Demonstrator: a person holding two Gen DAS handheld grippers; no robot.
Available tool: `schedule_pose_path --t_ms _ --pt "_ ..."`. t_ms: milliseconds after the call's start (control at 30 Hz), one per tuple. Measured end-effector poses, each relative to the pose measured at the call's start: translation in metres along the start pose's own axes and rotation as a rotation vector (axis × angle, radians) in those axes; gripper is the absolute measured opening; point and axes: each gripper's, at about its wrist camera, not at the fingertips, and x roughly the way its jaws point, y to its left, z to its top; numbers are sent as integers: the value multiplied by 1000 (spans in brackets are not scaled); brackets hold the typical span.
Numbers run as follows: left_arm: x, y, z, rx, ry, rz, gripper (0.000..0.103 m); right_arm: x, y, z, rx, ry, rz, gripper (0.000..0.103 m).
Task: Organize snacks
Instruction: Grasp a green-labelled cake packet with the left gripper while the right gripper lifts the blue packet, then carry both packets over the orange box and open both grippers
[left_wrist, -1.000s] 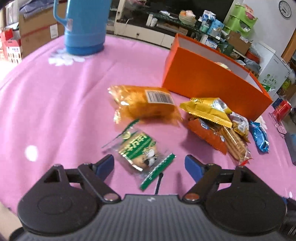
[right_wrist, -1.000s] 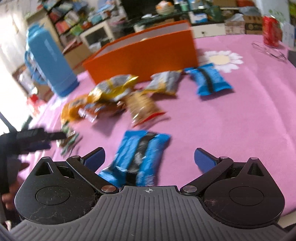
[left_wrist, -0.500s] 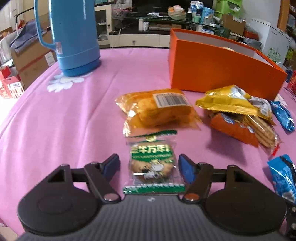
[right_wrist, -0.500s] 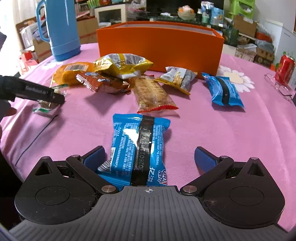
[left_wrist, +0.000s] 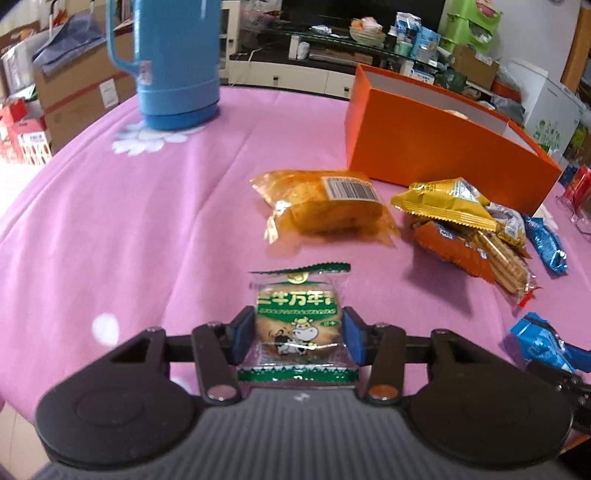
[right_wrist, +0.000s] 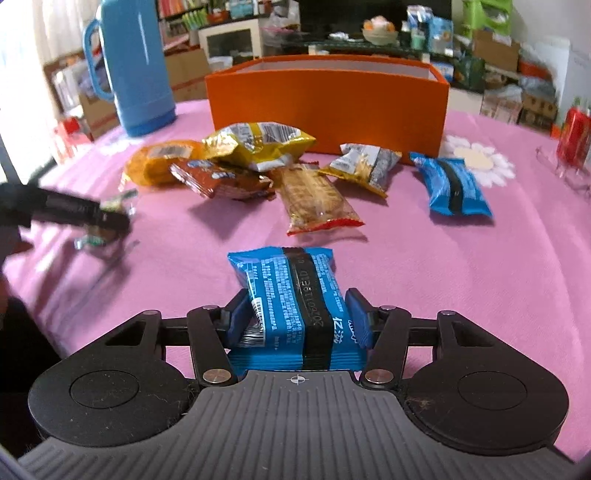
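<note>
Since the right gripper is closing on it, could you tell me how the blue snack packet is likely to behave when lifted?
The blue snack packet, between the closing right gripper fingers, looks puffy, so probably light. Its glossy film may slip or crumple under the pads. The free far end will likely sag little.

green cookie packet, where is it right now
In the left wrist view, the green cookie packet sits between the closing left gripper, just before the orange bread packet.
</note>
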Motion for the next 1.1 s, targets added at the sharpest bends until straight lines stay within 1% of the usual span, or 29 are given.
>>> schedule_pose_path --t_ms 67,200,300,433,567,733,833,900,967,1033,1100 --pt "-9 -3 0 0 -13 -18 49 -2 -4 0 38 -8 25 32" --pt "-20 -20 7 37 -38 -45 49 -10 -8 4 58 -39 21 32" --pt "-26 -30 15 51 -60 -81 49 -18 -14 9 97 -61 38 32" --pt "-25 -41 24 81 -77 -79 49 -29 -26 19 151 -91 59 32" --pt "-22 -45 33 78 -79 -96 49 -32 -37 28 179 -104 59 32" --pt "-24 -49 45 100 -105 -96 49 -33 -47 46 183 -132 53 32" --pt "-23 -52 59 109 -123 -101 49 -33 -51 64 172 -161 53 32" --pt "-20 -54 78 106 -151 -107 49 -30 -54 82 164 -186 57 32" --pt "-14 -58 104 98 -191 -115 49 -24 -57 106 154 -220 59 32" --pt "-4 -64 131 86 -227 -124 49 -12 -56 137 141 -256 58 32" --pt "12 -71 159 68 -253 -141 49 7 -58 170 136 -281 68 32"
